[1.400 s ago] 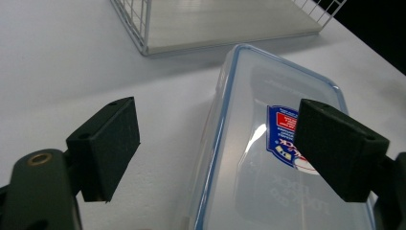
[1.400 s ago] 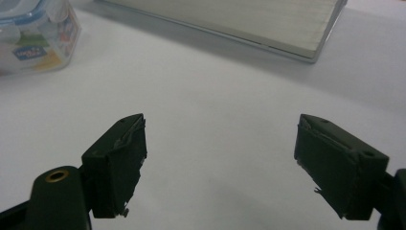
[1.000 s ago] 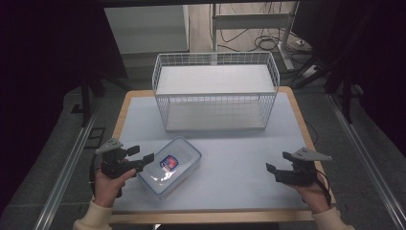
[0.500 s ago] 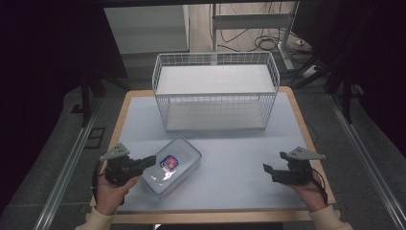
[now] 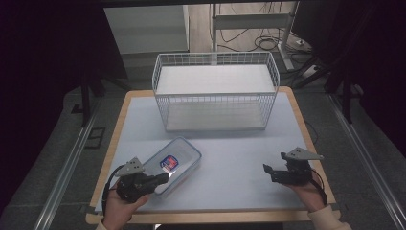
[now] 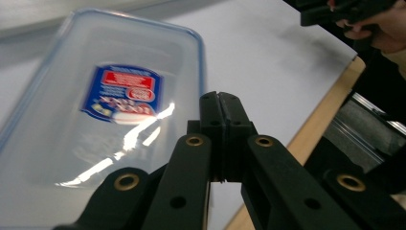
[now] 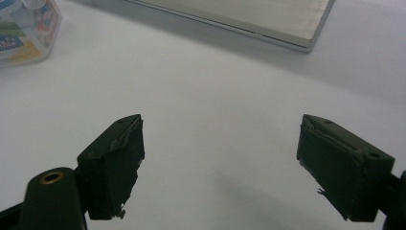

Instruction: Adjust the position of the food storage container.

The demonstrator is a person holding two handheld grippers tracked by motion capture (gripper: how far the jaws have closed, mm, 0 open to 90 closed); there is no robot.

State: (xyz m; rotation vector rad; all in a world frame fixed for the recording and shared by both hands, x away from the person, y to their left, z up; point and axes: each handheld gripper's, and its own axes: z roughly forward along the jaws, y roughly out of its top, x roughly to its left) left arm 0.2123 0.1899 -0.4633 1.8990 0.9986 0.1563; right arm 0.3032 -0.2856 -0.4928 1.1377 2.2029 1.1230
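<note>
My left tool (image 5: pixel 163 178) sits at the near-left corner of the container (image 5: pixel 168 165), jaws pressed flat together with nothing between them; in the left gripper view (image 6: pixel 220 103) the closed tips lie over the container's near long edge, though I cannot tell whether they touch it. My left hand (image 5: pixel 119 208) holds it from below, the grey plate on top and the cable looping off away from the container.

The container is a clear rectangular box with a blue-edged lid and a red-and-blue label (image 6: pixel 123 93) at the lid's centre. It lies flat on the desk (image 5: pixel 230 158), set at an angle, its far corner pointing toward the wire basket (image 5: pixel 215 91).

My right tool (image 5: pixel 266 170) is well to the right of the container, jaws spread wide and empty. In the right gripper view (image 7: pixel 220 167) bare white desk shows between the two pads, and a corner of the container (image 7: pixel 26 28) appears at the upper left. My right hand (image 5: pixel 309 191) grips it from behind.

The wire basket stands beyond the container at the far side of the desk, white, open-topped, well apart from both tools. A pale flat board lines its floor.
</note>
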